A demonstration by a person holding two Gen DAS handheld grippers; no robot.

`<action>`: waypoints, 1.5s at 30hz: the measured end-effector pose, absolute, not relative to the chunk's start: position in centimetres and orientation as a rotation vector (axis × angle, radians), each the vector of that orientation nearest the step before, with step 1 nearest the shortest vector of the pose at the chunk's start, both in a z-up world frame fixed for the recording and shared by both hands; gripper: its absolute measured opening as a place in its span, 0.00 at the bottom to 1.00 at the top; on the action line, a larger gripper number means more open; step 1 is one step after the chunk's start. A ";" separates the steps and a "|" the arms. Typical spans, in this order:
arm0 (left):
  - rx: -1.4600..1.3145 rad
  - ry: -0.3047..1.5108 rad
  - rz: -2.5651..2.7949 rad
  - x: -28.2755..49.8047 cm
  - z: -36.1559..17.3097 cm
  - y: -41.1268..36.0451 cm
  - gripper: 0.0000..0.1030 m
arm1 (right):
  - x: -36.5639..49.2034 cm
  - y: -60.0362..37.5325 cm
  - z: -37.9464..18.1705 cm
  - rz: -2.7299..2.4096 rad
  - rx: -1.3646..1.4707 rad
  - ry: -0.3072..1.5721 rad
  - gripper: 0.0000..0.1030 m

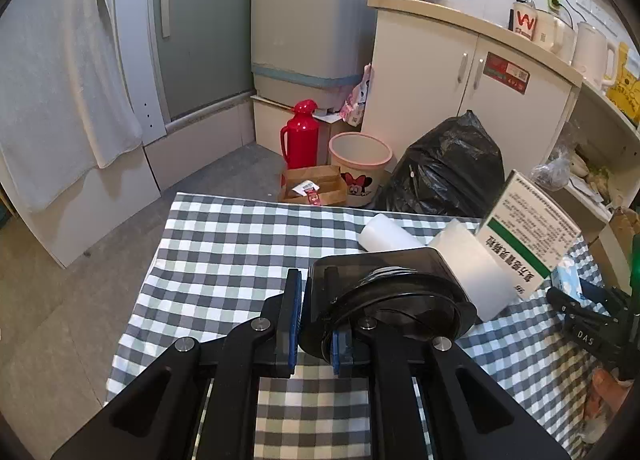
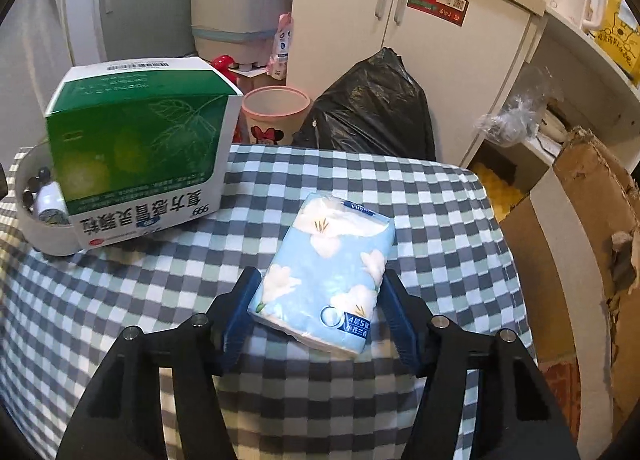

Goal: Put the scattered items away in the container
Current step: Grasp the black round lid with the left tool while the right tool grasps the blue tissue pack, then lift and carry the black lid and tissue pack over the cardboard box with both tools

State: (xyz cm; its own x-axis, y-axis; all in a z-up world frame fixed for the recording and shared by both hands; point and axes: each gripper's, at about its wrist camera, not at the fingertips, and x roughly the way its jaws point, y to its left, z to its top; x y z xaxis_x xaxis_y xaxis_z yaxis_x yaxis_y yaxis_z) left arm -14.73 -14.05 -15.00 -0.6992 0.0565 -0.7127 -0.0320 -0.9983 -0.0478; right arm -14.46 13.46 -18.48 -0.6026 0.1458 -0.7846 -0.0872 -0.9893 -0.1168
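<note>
Right now the tissue pack [image 2: 325, 275], pale blue with white flowers, lies on the checked tablecloth [image 2: 420, 219] toward the table's right side, its near end between the right gripper [image 2: 318, 310]'s blue-padded fingers [image 2: 240, 310]. These stand wide on either side of the pack; whether the pads touch it I cannot tell. Further left, a green-and-white medicine box [image 2: 140, 147] sits tilted, leaning on a white round container [image 2: 44, 234] at the table's left edge in the right wrist view; a small bottle [image 2: 50, 199] shows inside it.

From the left wrist view, the left gripper [image 1: 316, 324] is clamped narrow on the wall of a dark, smoky translucent box [image 1: 376, 292] with a black round part inside. Beyond it lie two white blocks [image 1: 472, 272], then the medicine box again.

Past the table's far edge stand a black rubbish bag [image 1: 444, 171], a pink-rimmed cartoon bin [image 1: 360, 167], a red thermos [image 1: 300, 135], a flat cardboard tray [image 1: 316, 183], a grey washing machine [image 1: 316, 19] and a cream cupboard [image 1: 460, 71] carrying white kettles [image 1: 592, 55].
</note>
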 end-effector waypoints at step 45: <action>-0.808 -0.005 3.012 -2.4 -1.2 -9.2 0.11 | 0.4 8.2 -0.4 3.159 -0.828 -0.072 0.59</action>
